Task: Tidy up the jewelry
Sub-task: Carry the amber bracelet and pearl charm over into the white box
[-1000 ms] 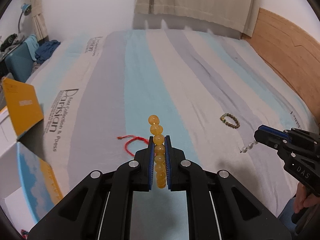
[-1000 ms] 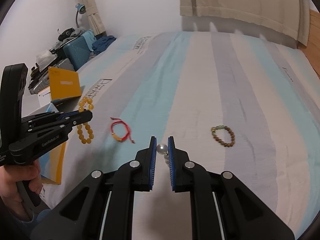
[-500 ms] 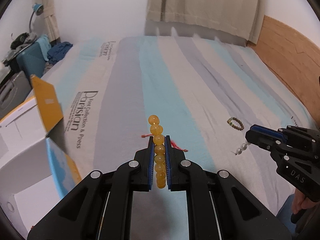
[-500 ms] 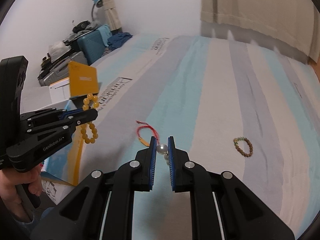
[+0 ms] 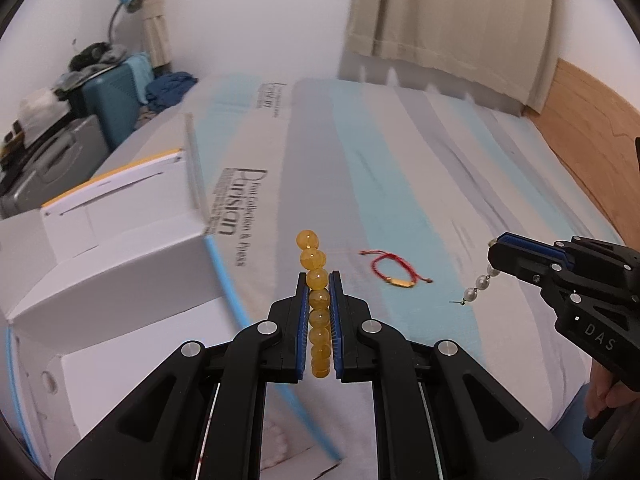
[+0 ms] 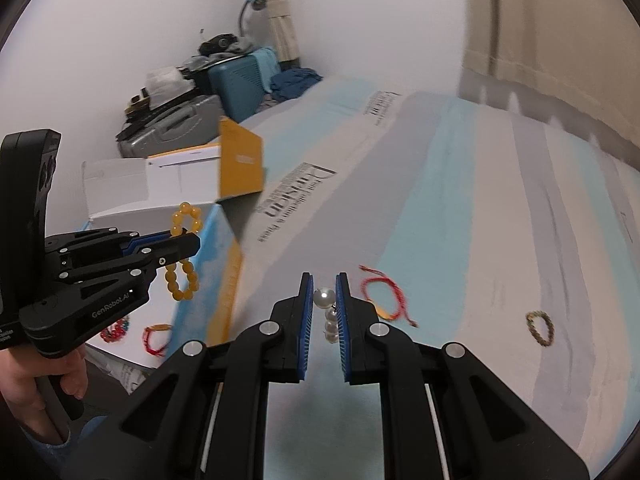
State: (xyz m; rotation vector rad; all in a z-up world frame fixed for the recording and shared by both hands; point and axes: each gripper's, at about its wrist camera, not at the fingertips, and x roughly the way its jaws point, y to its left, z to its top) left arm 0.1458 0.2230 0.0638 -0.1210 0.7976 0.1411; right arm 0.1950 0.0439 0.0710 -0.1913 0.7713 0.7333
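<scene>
Amber bead bracelet clamped upright between the blue pads of the left tool, jaws nearly together on it, two beads standing above the tips; from the right wrist view, same bracelet looped above and below the left tool, up in the air in front of the open white box. String of pearls pinched between the pads of the right tool, jaws narrowed onto the top pearl, the rest dangling below; from the left wrist view, pearls hanging from the tip of the right tool, off to the right of the left tool and clear of the bed. Red cord bracelet with a gold plate lying flat on the striped bed cover, just ahead of and between the two tools. Green-brown bead bracelet lying on the bed well to the right of the right tool. Box sitting left of the left tool, beside the bed edge, orange flap raised; inside it, below the left tool, a red bead bracelet and another red cord bracelet. A hand gripping the left tool's handle at lower left. Suitcases and a blue lamp far beyond, against the wall.
</scene>
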